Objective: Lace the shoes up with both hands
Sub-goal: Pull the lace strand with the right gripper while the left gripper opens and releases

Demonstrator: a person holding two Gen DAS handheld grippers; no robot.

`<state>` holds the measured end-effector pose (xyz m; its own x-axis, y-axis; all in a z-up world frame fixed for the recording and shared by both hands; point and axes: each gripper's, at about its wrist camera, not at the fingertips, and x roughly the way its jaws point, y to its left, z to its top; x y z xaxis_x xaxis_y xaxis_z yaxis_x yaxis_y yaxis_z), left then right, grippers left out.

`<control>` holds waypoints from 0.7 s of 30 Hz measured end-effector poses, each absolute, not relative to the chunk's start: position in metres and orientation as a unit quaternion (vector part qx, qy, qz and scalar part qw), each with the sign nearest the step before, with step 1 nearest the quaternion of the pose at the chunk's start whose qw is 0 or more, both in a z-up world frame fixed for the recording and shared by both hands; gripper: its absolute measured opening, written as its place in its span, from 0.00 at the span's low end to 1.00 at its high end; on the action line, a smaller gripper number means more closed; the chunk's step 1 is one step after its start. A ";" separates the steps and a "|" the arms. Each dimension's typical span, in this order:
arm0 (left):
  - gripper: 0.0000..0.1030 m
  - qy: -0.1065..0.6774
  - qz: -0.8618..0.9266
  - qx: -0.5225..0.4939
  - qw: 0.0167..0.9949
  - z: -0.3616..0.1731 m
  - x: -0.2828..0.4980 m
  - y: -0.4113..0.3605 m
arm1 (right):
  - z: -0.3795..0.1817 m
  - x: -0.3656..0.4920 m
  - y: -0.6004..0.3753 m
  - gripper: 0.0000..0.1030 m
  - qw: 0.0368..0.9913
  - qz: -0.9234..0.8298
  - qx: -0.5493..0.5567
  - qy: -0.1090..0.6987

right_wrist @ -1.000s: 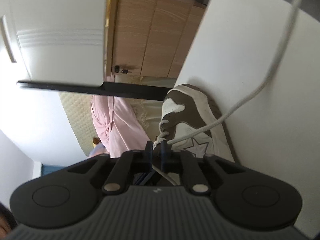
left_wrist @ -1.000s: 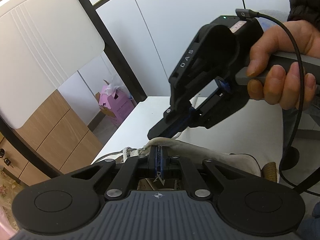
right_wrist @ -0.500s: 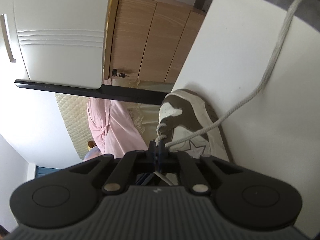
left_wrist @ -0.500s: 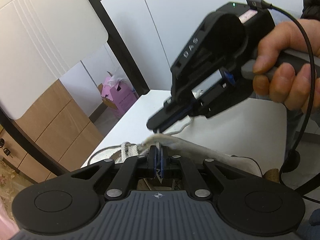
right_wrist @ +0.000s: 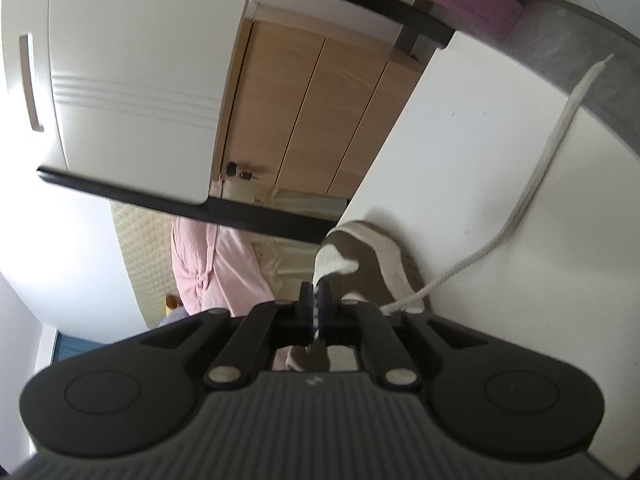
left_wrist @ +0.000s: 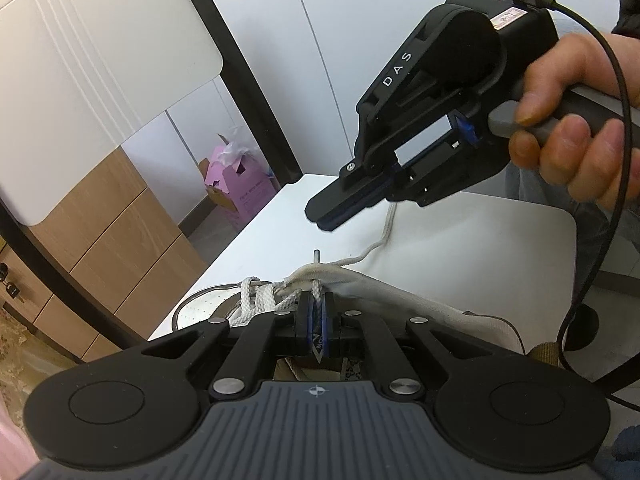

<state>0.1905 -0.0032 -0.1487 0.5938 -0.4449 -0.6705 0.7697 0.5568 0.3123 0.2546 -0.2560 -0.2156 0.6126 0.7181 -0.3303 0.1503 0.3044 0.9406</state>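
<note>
One shoe (right_wrist: 372,256) lying on white table (left_wrist: 460,248); two grippers: left gripper (left_wrist: 317,304) pinching lace (left_wrist: 316,294), right gripper (right_wrist: 316,300) clenching same lace; wooden cabinets (right_wrist: 316,112) standing behind.

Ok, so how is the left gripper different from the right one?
The left gripper sits low on the shoe and pinches the lace right by the eyelets. The right gripper is up above the table, with a long slack stretch of lace hanging below it. Both are shut on the same white lace.
</note>
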 end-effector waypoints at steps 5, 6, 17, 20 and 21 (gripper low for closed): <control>0.05 0.269 -0.362 0.296 0.842 -0.149 0.192 -0.002 | -0.214 0.252 -0.249 0.41 0.699 0.218 0.555 0.396; 0.05 0.269 -0.363 0.294 0.843 -0.149 0.192 -0.001 | -0.214 0.251 -0.248 0.41 0.698 0.218 0.555 0.397; 0.05 0.269 -0.365 0.280 0.846 -0.147 0.195 0.000 | -0.222 0.250 -0.245 0.26 0.683 0.206 0.567 0.411; 0.05 0.268 -0.364 0.284 0.846 -0.146 0.193 -0.002 | -0.224 0.253 -0.241 0.23 0.681 0.211 0.564 0.416; 0.05 0.268 -0.363 0.285 0.846 -0.146 0.192 -0.003 | -0.225 0.253 -0.240 0.19 0.681 0.210 0.564 0.418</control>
<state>0.1924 -0.0025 -0.1462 0.5930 -0.4607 -0.6604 0.7664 0.5744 0.2875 0.2533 -0.2401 -0.2248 0.5628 0.7567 -0.3327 0.1861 0.2763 0.9429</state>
